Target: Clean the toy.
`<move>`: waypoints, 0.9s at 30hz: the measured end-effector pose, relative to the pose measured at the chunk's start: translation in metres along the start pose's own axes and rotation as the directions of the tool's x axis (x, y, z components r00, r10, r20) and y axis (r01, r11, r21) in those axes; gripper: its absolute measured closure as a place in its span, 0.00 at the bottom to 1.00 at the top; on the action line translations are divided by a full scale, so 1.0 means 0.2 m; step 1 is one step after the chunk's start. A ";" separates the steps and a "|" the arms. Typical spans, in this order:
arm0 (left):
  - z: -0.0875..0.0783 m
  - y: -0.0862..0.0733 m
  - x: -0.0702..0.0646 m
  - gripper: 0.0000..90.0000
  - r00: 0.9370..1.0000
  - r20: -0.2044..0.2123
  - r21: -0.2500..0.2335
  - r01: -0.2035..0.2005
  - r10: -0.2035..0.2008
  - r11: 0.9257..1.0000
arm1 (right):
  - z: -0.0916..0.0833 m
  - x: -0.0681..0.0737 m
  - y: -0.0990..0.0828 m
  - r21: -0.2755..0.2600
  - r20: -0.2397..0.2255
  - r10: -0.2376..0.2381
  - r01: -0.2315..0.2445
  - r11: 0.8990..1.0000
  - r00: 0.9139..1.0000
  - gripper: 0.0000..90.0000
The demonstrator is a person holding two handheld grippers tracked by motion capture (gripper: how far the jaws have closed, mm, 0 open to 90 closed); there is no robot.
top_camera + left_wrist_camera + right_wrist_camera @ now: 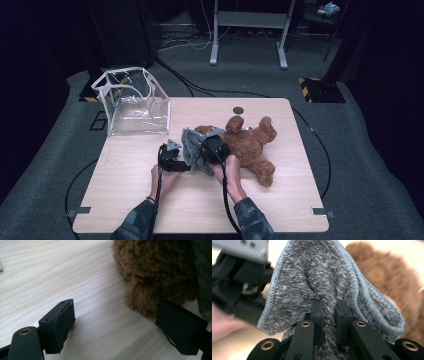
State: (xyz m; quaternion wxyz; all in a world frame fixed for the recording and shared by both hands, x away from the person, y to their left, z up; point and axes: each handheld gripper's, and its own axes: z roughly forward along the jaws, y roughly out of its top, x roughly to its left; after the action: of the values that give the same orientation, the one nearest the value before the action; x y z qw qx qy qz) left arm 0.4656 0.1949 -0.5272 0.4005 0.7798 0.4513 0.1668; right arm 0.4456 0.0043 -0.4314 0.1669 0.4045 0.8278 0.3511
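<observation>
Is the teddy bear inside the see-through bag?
No, the brown teddy bear lies on the wooden table, while the clear bag stands apart at the table's far left corner.

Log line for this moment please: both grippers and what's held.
left gripper: open, beside teddy bear, nothing held | right gripper: shut on grey cloth | clear bag: at table corner, untouched

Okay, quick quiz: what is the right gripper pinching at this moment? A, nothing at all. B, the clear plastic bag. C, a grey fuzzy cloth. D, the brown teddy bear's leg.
C: in the right gripper view, the right gripper has its jaws closed on a fold of the grey cloth, with the teddy bear behind it.
</observation>
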 end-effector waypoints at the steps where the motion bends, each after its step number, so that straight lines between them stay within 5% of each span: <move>1: 0.00 0.00 0.00 0.17 1.000 -0.003 0.000 0.000 0.000 1.000 | 0.00 0.00 -0.02 0.010 -0.018 0.019 -0.018 1.000 1.000 0.89; 10: 0.00 0.00 0.00 0.17 1.000 -0.005 0.006 -0.006 0.006 1.000 | 0.06 -0.02 -0.18 0.120 -0.073 0.063 -0.054 0.991 0.995 0.88; 15: 0.00 0.00 0.00 0.17 1.000 -0.007 0.011 -0.013 0.013 1.000 | -0.13 -0.06 -0.12 0.008 -0.083 0.060 -0.060 0.998 0.995 0.88; 20: 0.01 0.00 -0.01 0.16 1.000 -0.012 0.012 -0.020 0.021 1.000 | -0.31 -0.17 0.04 -0.124 0.035 0.079 -0.074 0.990 0.996 0.88; 23: 0.01 0.00 -0.01 0.16 1.000 -0.008 0.020 -0.022 0.022 1.000 | -0.28 -0.24 0.10 -0.126 0.092 0.111 -0.099 0.987 0.990 0.88; 27: 0.01 0.00 -0.01 0.16 1.000 -0.007 0.019 -0.028 0.029 0.999 | -0.16 -0.27 0.10 -0.064 0.130 0.145 -0.137 0.988 0.981 0.88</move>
State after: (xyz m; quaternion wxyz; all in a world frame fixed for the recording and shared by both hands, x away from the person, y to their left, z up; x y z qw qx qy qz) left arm 0.4657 0.1921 -0.5273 0.3890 0.7894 0.4432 0.1710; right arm 0.4721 -0.0446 -0.3952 0.2079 0.4800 0.7740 0.3567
